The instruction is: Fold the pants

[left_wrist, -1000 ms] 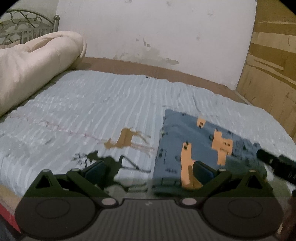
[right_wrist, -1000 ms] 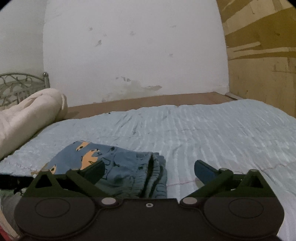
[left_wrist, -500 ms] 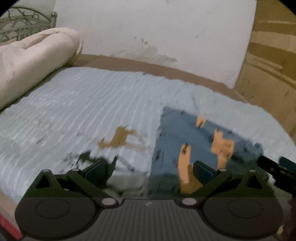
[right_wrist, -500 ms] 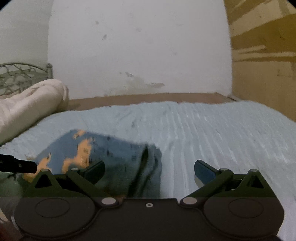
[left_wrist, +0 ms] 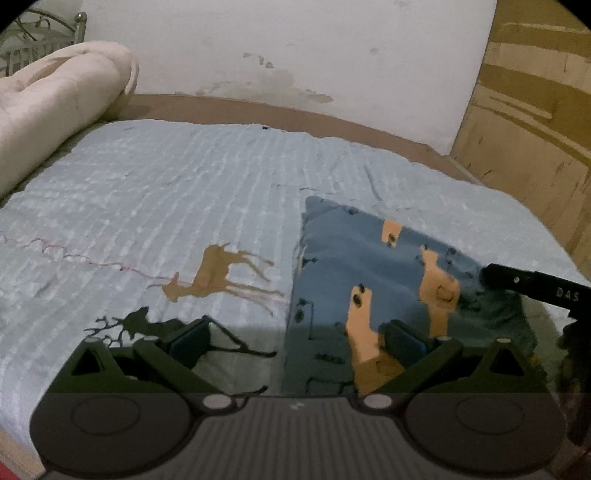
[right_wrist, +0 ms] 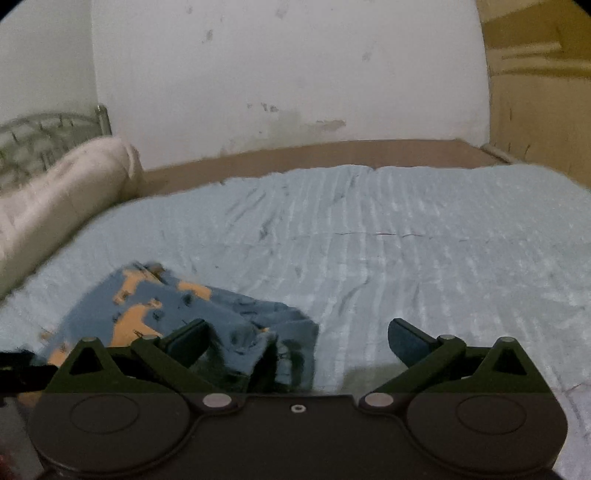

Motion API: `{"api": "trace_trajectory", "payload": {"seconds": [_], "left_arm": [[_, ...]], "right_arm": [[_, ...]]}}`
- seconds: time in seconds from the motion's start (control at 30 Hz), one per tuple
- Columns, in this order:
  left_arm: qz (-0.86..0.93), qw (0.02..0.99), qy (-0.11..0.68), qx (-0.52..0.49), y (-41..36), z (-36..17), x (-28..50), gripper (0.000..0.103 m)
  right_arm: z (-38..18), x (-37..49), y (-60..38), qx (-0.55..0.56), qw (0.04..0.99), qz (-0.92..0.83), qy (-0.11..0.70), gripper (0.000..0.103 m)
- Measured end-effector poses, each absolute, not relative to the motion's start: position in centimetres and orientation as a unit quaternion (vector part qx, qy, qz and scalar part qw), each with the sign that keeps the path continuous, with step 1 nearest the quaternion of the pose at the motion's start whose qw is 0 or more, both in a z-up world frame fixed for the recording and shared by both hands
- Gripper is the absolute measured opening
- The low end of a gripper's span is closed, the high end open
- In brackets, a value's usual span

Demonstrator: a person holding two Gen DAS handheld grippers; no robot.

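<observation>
Blue pants with orange patches lie folded into a compact rectangle on the light blue bedspread. My left gripper hovers open at their near left edge, its right finger over the cloth and its left finger over the bedspread. In the right wrist view the same pants sit at lower left, their thick folded edge between the fingers. My right gripper is open and holds nothing. A black finger of the right gripper pokes in over the pants' right side in the left wrist view.
A rolled cream quilt lies along the bed's left side before a metal headboard. A white wall stands behind, wooden panelling to the right. A deer print marks the bedspread left of the pants.
Both grippers have drawn back and risen slightly from the pants, which now lie lower and farther from the fingers in each view. The pants stay folded in place.
</observation>
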State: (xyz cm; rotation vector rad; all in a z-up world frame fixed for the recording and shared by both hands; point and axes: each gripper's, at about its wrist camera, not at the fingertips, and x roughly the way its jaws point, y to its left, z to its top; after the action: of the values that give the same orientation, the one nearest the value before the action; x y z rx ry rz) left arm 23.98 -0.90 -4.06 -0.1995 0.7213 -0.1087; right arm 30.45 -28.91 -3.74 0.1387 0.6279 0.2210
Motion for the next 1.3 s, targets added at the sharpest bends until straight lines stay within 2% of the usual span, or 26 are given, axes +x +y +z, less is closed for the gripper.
{"api": "trace_trajectory", "payload": {"seconds": [0.23,0.37,0.77,0.8,0.83,0.9,0.93,0.97,1.0,1.03,1.07,1.17,1.3], "left_arm": [[-0.056,0.926,0.36,-0.099,-1.7,-4.5,25.8,0.102],[-0.052,0.927,0.36,-0.092,-2.0,-5.0,25.8,0.102],[-0.067,0.921,0.37,-0.103,-1.7,-4.5,25.7,0.102],[-0.074,0.919,0.37,-0.109,-1.5,-4.4,25.6,0.1],[-0.083,0.918,0.37,-0.115,-1.4,-4.2,25.6,0.097],[-0.096,0.916,0.37,-0.12,-1.4,-3.8,25.5,0.074],[-0.099,0.915,0.371,-0.122,-1.3,-3.7,25.5,0.065],[-0.102,0.912,0.377,-0.127,-1.3,-3.6,25.7,0.049],[-0.096,0.91,0.381,-0.131,-1.2,-3.6,25.7,0.039],[-0.091,0.911,0.381,-0.133,-1.1,-3.5,25.7,0.032],[-0.088,0.912,0.379,-0.134,-1.0,-3.3,25.7,0.018],[-0.091,0.919,0.36,-0.132,-1.2,-1.9,25.3,0.016],[-0.098,0.937,0.322,-0.098,-2.2,0.4,25.5,0.015]], "right_arm": [[-6.5,32.4,-29.5,0.181,0.887,0.206,0.372,0.102],[-7.0,31.4,-29.0,0.167,0.896,0.206,0.355,0.102],[-7.3,30.6,-31.9,0.22,0.889,0.219,0.335,0.102],[-7.1,30.6,-31.8,0.216,0.891,0.216,0.337,0.096],[-6.8,30.6,-31.6,0.212,0.893,0.209,0.338,0.091],[-6.4,30.5,-31.5,0.209,0.895,0.201,0.338,0.07],[-6.2,30.4,-31.5,0.211,0.895,0.199,0.338,0.063],[-6.1,30.4,-31.7,0.214,0.895,0.195,0.339,0.049],[-6.1,30.3,-31.9,0.22,0.894,0.195,0.339,0.042],[-6.0,30.2,-32.0,0.224,0.894,0.194,0.336,0.039],[-5.9,30.0,-31.9,0.223,0.896,0.193,0.332,0.035],[-4.6,29.3,-31.0,0.189,0.913,0.189,0.309,0.028],[-2.5,29.0,-29.7,0.157,0.934,0.186,0.263,0.026]]}}
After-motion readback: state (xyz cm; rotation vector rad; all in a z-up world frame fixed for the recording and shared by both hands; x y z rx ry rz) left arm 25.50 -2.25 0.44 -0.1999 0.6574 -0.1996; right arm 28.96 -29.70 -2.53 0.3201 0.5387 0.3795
